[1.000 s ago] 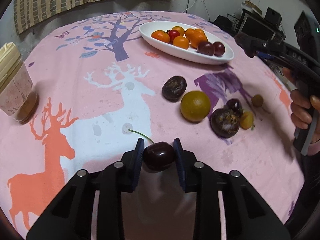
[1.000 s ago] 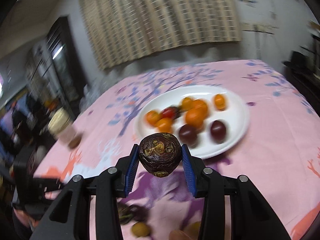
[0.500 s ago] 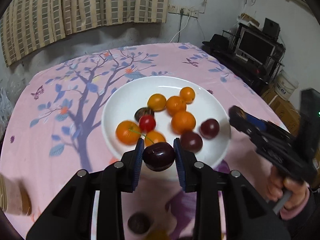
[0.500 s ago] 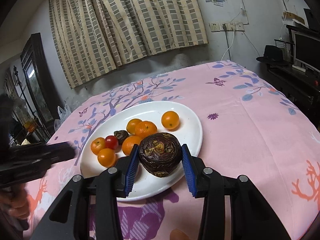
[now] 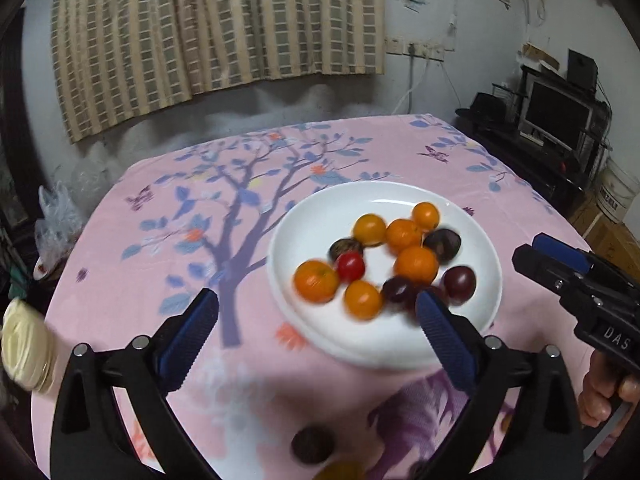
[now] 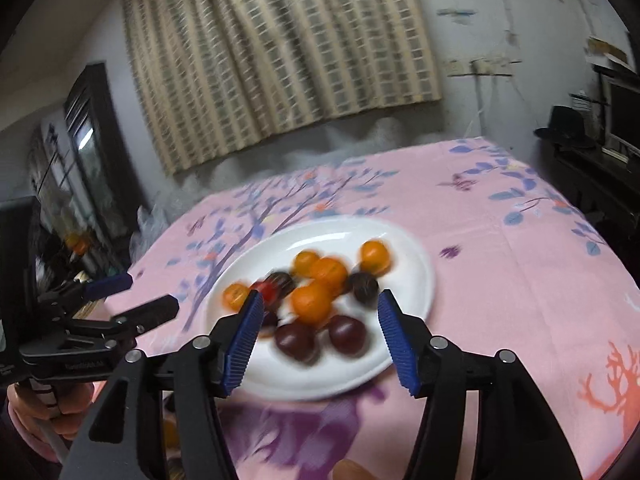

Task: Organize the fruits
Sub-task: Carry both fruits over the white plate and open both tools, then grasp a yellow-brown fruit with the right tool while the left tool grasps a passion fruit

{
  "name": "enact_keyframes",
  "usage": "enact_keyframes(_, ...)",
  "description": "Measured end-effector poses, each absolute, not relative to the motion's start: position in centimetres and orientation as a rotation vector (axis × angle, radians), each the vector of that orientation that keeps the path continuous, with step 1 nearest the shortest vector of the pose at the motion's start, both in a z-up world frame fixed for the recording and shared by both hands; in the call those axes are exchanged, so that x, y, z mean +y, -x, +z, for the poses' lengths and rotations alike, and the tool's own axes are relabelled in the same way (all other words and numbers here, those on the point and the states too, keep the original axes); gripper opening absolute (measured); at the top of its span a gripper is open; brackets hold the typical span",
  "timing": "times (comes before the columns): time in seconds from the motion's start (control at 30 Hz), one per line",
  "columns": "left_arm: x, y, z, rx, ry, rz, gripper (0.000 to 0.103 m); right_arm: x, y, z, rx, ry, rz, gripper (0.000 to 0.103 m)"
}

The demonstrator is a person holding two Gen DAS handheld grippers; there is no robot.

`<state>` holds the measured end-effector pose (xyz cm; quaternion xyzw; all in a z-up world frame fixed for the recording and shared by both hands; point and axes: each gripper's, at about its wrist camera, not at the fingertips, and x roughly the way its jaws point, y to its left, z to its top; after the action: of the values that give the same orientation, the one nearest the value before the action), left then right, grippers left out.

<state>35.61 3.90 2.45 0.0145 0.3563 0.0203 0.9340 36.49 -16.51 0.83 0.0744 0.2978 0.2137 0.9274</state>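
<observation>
Fruits [image 5: 416, 264] were seen heaped on the white plate [image 5: 320, 216], which had been set toward the far side of the desk [image 5: 160, 200] as the collecting place. In the left wrist view, the left gripper [image 5: 316, 312] was held above the plate's near rim, its jaws opening wide with nothing between them, so that a fruit could fall among the oranges and dark plums. A dark fruit [image 5: 312, 446] and an orange one [image 5: 340, 472] were left on the cloth below, not yet gathered. The right gripper [image 5: 556, 256] was seen at the plate's right edge, gripped by a hand [image 5: 604, 396].

In the right wrist view, the right gripper [image 6: 318, 328] was poised over the plate [image 6: 412, 264] near the plums [image 6: 296, 342], its jaws opening and empty, presumably so that its load would land inside the rim. The left gripper [image 6: 128, 296] was held beside the plate, kept clear of it.
</observation>
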Motion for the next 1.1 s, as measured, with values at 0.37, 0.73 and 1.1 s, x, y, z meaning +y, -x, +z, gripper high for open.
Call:
enact_keyframes(0.37, 12.5, -29.5, 0.1, 0.677, 0.07, 0.355, 0.098, -3.6, -29.3, -3.9, 0.775, 0.275, 0.762, 0.06)
enact_keyframes(0.73, 13.3, -28.6, 0.5, 0.7, 0.165, 0.296, 0.098, 0.0, -27.4, -5.5, 0.811, 0.318, 0.778, 0.06)
enact_keyframes(1.1, 13.5, -28.3, 0.5, 0.708, 0.183, 0.295, 0.098, 0.0, -28.5, -5.8, 0.838, 0.292, 0.723, 0.046)
